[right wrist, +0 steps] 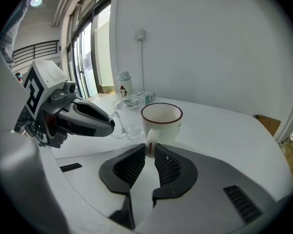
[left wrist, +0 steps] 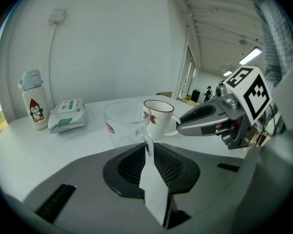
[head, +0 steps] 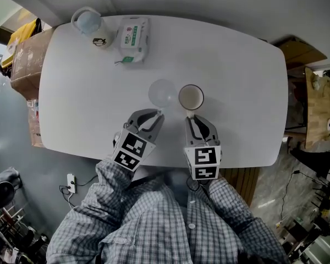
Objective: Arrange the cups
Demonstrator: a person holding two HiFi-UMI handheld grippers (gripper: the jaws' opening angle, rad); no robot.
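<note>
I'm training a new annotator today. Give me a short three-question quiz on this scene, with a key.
1. True or false: the left tongs grip the white mug by its handle.
2. What lies beside the bottle at the far side of the table? A: wipes pack. B: plate. C: spoon.
3. Fill in: the right tongs hold the ___ mug by its handle.

Key:
1. False. They grip the glass mug.
2. A
3. white
</note>
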